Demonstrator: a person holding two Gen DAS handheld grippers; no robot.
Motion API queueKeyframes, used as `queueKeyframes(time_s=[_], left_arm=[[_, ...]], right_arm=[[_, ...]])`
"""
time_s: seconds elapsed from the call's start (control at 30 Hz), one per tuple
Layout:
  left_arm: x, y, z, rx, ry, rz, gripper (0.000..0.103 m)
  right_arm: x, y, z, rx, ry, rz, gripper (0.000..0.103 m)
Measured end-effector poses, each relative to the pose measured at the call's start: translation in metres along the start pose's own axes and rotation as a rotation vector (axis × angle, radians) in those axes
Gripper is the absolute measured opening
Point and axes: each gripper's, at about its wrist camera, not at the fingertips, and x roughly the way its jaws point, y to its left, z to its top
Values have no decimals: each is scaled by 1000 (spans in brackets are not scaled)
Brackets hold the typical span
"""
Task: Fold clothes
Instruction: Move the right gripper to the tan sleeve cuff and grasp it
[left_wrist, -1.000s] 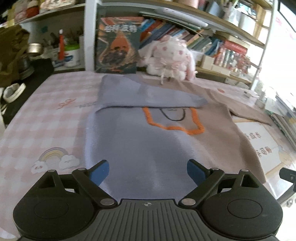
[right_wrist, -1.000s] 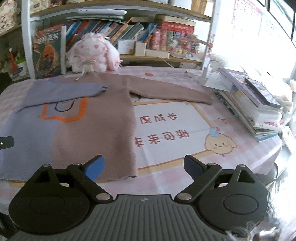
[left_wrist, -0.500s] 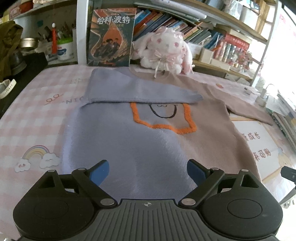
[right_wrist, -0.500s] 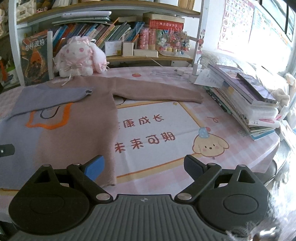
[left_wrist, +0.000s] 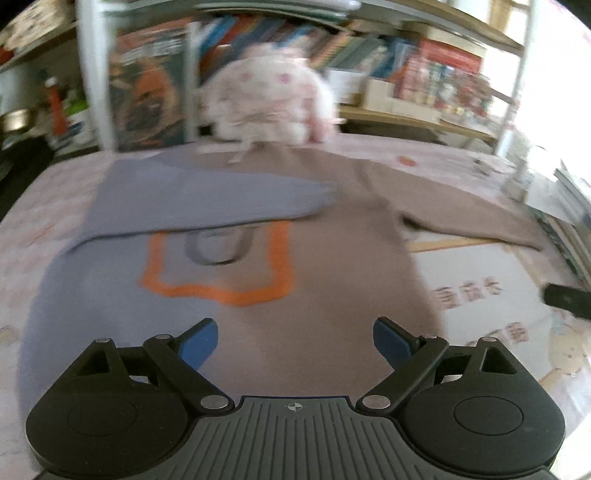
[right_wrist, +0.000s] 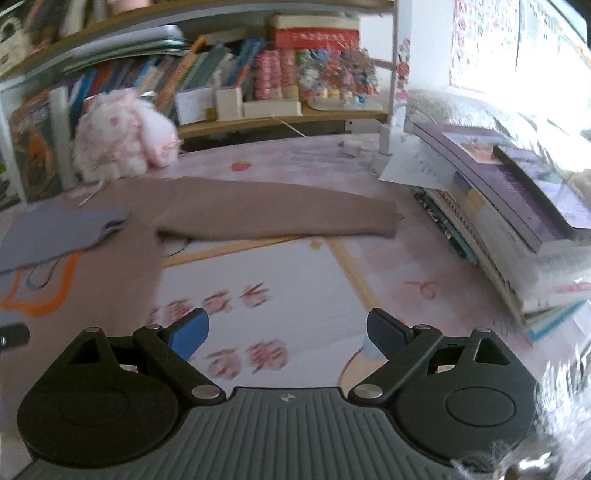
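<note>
A two-tone sweater (left_wrist: 332, 266) lies flat on the table, grey-blue on the left half, brown on the right, with an orange outline on the chest. Its grey-blue sleeve (left_wrist: 207, 201) is folded across the body. The brown sleeve (right_wrist: 280, 216) stretches straight out to the right. My left gripper (left_wrist: 294, 339) hovers open over the sweater's lower hem, holding nothing. My right gripper (right_wrist: 287, 330) is open and empty above the printed mat (right_wrist: 280, 280), right of the sweater. The brown sleeve lies well ahead of it. A dark part of the right gripper (left_wrist: 567, 299) shows at the left view's right edge.
A pink plush rabbit (right_wrist: 122, 136) sits at the sweater's collar against a bookshelf (right_wrist: 258, 62). A stack of books (right_wrist: 517, 221) lies at the right, close to the brown sleeve's cuff. The table wears a pink checked cloth (right_wrist: 406, 266).
Both grippers have swung to the right and moved forward. The sweater has not moved. The right view now centres on the brown sleeve and mat. Both views are blurred by motion.
</note>
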Motion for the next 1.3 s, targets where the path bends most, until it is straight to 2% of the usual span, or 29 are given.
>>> queueKeyframes(time_s=[0.17, 0.27, 0.43, 0.57, 0.8, 0.97, 1.1, 1.3], left_arm=[[0, -37, 3, 28, -43, -30, 93], [-1, -49, 3, 23, -60, -25, 94], [-2, -54, 3, 3, -64, 19, 93], [0, -56, 7, -5, -56, 47, 93], [3, -59, 12, -16, -40, 91, 93], [6, -61, 12, -14, -23, 103, 93], [8, -63, 14, -5, -13, 101, 93], [9, -67, 15, 10, -12, 103, 93]], right_arm=[[40, -41, 22, 34, 52, 50, 92], [58, -57, 36, 30, 48, 74, 92], [90, -79, 57, 50, 47, 95, 89], [110, -89, 70, 64, 46, 88, 81], [135, -104, 78, 112, 61, 64, 70], [147, -112, 79, 191, 53, 83, 69], [152, -112, 81, 251, 37, 189, 69], [152, -106, 82, 299, 39, 287, 69]])
